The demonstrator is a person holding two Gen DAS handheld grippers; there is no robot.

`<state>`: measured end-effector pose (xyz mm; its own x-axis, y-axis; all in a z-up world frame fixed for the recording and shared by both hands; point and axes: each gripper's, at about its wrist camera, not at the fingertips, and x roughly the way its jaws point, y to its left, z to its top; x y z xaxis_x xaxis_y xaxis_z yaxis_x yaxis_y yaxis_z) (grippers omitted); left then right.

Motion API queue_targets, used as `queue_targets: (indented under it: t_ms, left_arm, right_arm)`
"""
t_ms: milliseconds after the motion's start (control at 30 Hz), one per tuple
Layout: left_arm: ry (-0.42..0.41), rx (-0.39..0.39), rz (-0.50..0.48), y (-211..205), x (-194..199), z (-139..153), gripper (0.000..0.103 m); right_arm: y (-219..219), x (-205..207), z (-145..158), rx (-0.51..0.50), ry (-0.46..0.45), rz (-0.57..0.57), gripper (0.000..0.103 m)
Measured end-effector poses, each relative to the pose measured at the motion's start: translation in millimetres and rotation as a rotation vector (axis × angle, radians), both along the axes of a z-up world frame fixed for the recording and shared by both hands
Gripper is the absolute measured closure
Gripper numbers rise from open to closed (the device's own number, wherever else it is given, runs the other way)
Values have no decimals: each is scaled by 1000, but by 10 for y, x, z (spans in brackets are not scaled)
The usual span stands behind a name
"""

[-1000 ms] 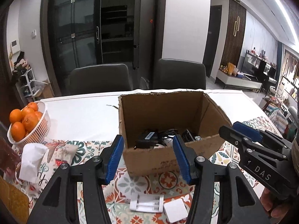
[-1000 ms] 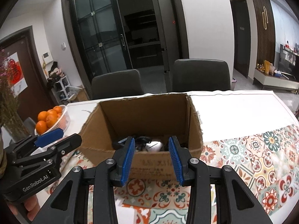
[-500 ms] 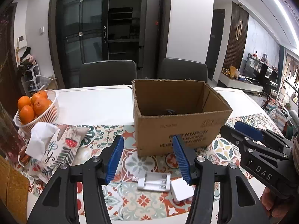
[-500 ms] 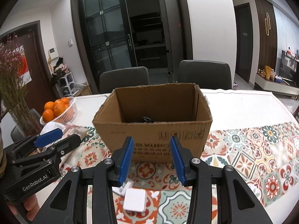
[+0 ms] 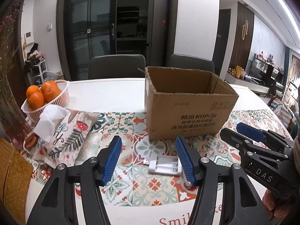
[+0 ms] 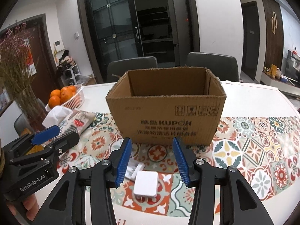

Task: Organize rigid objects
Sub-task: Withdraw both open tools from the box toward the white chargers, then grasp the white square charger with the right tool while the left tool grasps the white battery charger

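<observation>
Hovering over the patterned table runner (image 5: pixel 142 183), the left gripper (image 5: pixel 148 159) is holding its jaws released, nothing between them. Beyond its right finger, at about one o'clock, the white battery charger (image 5: pixel 165 166) is lying flat on the runner, its USB plug pointing toward nine o'clock. The right gripper (image 6: pixel 151 161) is likewise standing spread and empty, with the white square adapter (image 6: pixel 145 184) sitting just below the gap at six o'clock. At twelve o'clock in both views the open cardboard box (image 6: pixel 166 120) is resting upright; its contents are hidden.
</observation>
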<state>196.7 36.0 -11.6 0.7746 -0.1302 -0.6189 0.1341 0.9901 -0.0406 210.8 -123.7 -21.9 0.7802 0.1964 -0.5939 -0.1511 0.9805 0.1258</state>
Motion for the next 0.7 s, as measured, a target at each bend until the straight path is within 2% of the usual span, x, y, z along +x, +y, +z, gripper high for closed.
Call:
queue_targets:
  t_ms: [700]
  left_arm:
    - [116, 13, 13, 175, -103, -572, 39]
  right_arm:
    - [237, -7, -629, -22, 127, 49, 48]
